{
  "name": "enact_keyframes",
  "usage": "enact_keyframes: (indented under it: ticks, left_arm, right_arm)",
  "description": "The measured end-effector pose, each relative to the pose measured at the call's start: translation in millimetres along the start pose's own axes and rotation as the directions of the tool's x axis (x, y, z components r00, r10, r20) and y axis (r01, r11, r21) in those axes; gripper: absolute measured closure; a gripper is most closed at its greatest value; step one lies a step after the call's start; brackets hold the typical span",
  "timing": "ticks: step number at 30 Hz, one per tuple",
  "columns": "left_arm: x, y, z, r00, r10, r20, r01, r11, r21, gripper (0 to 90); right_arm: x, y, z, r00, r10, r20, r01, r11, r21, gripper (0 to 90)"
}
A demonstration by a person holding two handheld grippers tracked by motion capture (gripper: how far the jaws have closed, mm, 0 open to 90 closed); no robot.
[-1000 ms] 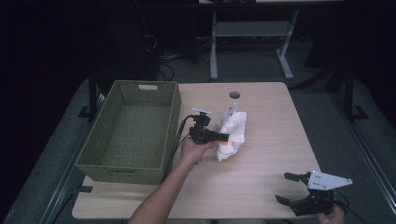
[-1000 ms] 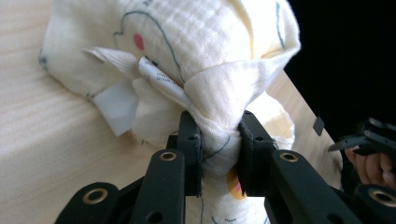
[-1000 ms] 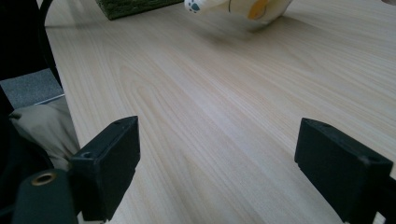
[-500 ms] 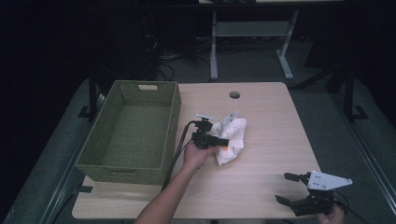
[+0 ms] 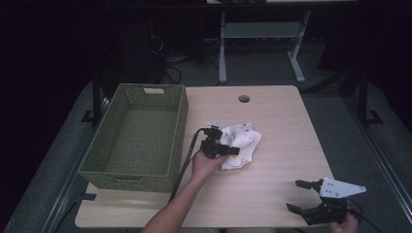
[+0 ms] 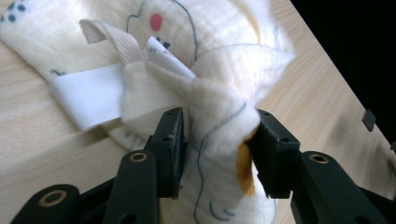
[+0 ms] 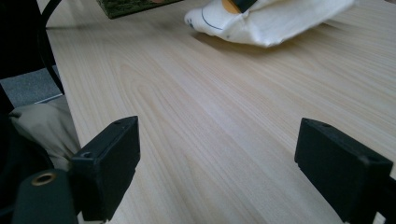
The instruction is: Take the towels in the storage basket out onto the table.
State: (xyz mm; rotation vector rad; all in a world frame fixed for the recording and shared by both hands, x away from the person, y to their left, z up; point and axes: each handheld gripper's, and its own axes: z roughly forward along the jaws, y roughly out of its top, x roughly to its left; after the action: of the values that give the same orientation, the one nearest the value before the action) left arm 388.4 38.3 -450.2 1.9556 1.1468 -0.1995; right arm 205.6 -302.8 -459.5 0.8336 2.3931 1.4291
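Note:
A cream cloth [image 5: 241, 141] with printed drawings and a white label lies crumpled on the wooden table [image 5: 272, 189], right of the basket. My left gripper [image 5: 233, 151] reaches it from the left. Its jaws have just been opening. A fold of the cloth [image 6: 224, 60] still stands loosely between the pads of the left gripper [image 6: 217, 140]. My right gripper [image 5: 294, 195] rests at the table's near right corner, open and holding nothing. In the right gripper view that gripper [image 7: 217, 163] faces bare tabletop, with the cloth [image 7: 271, 16] farther off.
A green woven basket [image 5: 131, 177] with nothing in it stands on the left part of the table; its corner [image 7: 135, 5] is in the right gripper view. A round cable hole [image 5: 244, 98] sits near the far edge. Desk legs and cables lie beyond the table.
The left gripper's jaws have spread apart around the cloth, which has sunk and spread on the table. The right gripper has not moved.

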Motion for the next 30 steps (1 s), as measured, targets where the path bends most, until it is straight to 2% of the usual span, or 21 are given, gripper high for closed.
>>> enact_keyframes:
  ticks: [6, 13, 21, 30]
  left_arm:
    - [-2.1, -1.5, -4.2, 0.9999, 0.008, 0.008, -0.008, 0.9997, -0.021, 48.6]
    - [-1.8, -4.6, -15.3, 0.9995, 0.004, 0.03, -0.001, 0.9972, -0.074, 42.2]
    - [-3.1, -12.3, -25.9, 0.9989, 0.034, 0.032, -0.031, 0.9952, -0.093, 38.1]
    - [-11.8, -24.0, -37.0, 0.9943, 0.104, 0.026, -0.101, 0.9892, -0.107, 35.8]
  right_arm:
    - [0.0, 0.0, 0.5, 1.0, -0.001, 0.002, 0.001, 1.0, 0.002, 13.8]
    - [0.0, 0.1, 0.9, 1.0, -0.001, 0.005, 0.001, 1.0, 0.004, 13.8]
    - [0.5, 1.2, 3.5, 1.0, -0.003, 0.006, 0.003, 1.0, 0.011, 13.8]
    - [-0.1, 1.2, 4.1, 0.9999, -0.002, 0.011, 0.002, 1.0, 0.016, 13.8]
